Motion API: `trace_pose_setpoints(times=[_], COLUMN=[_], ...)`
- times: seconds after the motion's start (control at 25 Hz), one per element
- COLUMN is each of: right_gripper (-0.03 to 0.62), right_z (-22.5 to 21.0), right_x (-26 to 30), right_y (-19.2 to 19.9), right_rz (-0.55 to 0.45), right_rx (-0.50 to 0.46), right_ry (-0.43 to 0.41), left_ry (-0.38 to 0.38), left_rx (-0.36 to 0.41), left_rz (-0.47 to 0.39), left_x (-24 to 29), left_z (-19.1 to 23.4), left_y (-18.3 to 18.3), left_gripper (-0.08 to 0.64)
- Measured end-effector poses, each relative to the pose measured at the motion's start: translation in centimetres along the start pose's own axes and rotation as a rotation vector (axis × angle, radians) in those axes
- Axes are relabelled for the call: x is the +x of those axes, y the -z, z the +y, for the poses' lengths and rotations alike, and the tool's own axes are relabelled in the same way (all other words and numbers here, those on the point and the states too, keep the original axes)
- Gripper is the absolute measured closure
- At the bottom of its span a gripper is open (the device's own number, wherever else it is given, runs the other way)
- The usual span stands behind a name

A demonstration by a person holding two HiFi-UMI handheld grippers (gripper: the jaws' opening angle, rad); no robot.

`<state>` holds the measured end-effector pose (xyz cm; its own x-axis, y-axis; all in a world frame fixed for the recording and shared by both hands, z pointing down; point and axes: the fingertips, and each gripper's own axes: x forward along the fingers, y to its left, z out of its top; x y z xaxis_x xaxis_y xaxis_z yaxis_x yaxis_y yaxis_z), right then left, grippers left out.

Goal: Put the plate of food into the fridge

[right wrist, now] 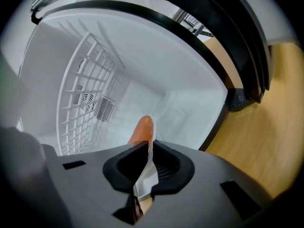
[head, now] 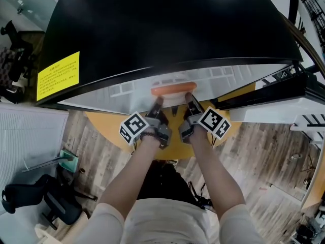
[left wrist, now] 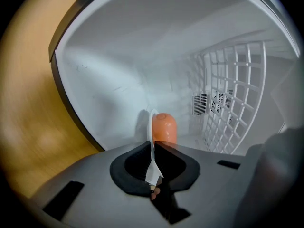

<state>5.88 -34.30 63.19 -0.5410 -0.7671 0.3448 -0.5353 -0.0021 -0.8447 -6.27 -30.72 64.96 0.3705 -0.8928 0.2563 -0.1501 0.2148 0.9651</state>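
Left gripper point(head: 158, 105): jaws clamped on plate point(left wrist: 153, 158) rim.
Right gripper point(head: 191, 100): clamped on opposite rim.
Food: orange sausage point(head: 173, 89), probably.
Location: inside fridge point(head: 152, 29).

The plate point(head: 173, 101) is thin and white, seen edge-on in both gripper views point(left wrist: 152, 158) point(right wrist: 146, 171). It is held level at the mouth of the fridge point(head: 152, 24), its near rim pinched between the jaws of the left gripper point(head: 157, 105) and of the right gripper point(head: 190, 101). On it lies one smooth orange, sausage-shaped piece of food point(head: 173, 89) with rounded ends. The fridge is black outside and stands open, with a bare white interior point(left wrist: 118, 75) and a white wire rack point(left wrist: 232, 94).
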Motion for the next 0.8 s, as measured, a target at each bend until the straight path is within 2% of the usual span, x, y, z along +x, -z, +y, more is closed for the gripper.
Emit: trace_pose_setpoints(times=[0.4,0.8], right_gripper=[0.548,0.546], right_z=[-0.6,-0.8], right_x=[1.8,2.3], right_y=[-0.5,-0.7], right_rz=[0.005,0.018], right_rx=[-0.012,-0.079], right_ry=[-0.003,0.030], left_ry=[-0.010,-0.104], left_rx=[0.007,0.034], left_rz=[-0.030,-0.012], left_x=[1.4,1.9], left_z=[0.3,0.5], left_y=[-0.8,-0.8], left_gripper=[0.523,0.522])
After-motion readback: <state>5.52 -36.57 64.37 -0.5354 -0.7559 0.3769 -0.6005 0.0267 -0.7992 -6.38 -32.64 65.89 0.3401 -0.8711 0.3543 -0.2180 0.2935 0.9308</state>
